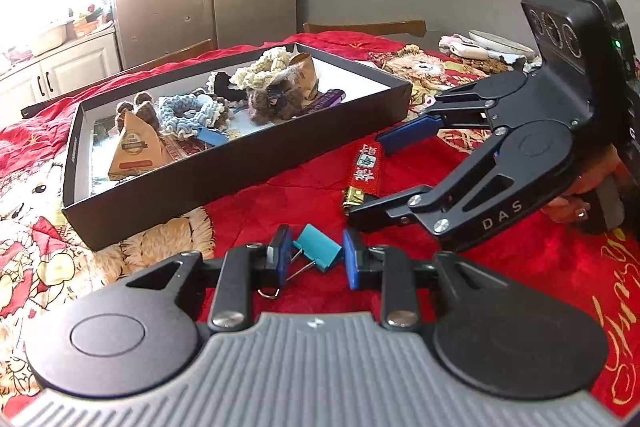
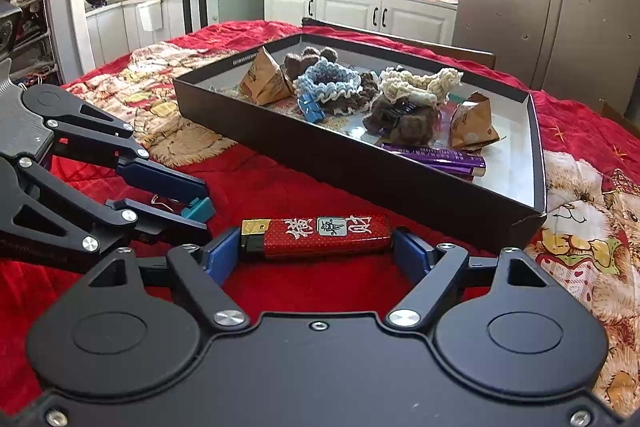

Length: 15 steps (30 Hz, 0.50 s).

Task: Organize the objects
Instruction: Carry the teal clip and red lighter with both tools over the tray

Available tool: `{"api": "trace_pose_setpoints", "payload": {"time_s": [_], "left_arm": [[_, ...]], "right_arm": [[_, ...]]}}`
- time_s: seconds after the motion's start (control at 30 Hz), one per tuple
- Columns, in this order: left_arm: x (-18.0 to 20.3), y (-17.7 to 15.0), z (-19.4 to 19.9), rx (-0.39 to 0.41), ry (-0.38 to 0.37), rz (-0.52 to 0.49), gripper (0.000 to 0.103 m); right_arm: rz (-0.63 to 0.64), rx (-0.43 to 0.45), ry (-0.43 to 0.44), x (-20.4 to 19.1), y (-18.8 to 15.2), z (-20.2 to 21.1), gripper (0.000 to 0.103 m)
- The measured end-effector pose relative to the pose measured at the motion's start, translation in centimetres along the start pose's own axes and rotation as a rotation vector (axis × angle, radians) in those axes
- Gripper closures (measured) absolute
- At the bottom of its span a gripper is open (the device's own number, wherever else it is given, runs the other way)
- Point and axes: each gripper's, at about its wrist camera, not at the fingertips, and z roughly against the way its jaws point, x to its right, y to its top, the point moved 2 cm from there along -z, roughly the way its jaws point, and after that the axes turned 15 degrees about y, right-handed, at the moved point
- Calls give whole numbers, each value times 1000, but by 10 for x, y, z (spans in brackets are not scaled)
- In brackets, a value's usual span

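Note:
A teal binder clip (image 1: 318,251) lies on the red cloth between the blue pads of my left gripper (image 1: 316,259), which is shut on it; its wire handles point back toward me. In the right wrist view the left gripper (image 2: 202,211) shows at the left with the clip (image 2: 197,209) between its fingers. A red lighter (image 2: 316,237) with a gold cap lies crosswise on the cloth, and my right gripper (image 2: 316,253) is shut on it end to end. From the left the right gripper (image 1: 366,179) spans the lighter (image 1: 363,169).
A shallow black box (image 1: 240,163) (image 2: 360,179) stands just beyond both grippers, holding crocheted scrunchies, brown paper packets, a purple lighter and a blue clip. A plate with small items (image 1: 500,43) sits far right. Wooden chair backs line the table's far edge. A hand (image 1: 592,183) holds the right gripper.

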Motion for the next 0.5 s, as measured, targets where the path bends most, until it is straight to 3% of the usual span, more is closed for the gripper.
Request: {"api": "trace_pose_setpoints", "payload": {"time_s": [0.23, 0.5], "left_arm": [[-5, 4, 8, 22, 4, 28, 72], [-19, 21, 22, 89, 32, 109, 72]], "right_arm": [[14, 27, 5, -4, 2, 8, 23], [18, 125, 18, -7, 15, 31, 23]]}}
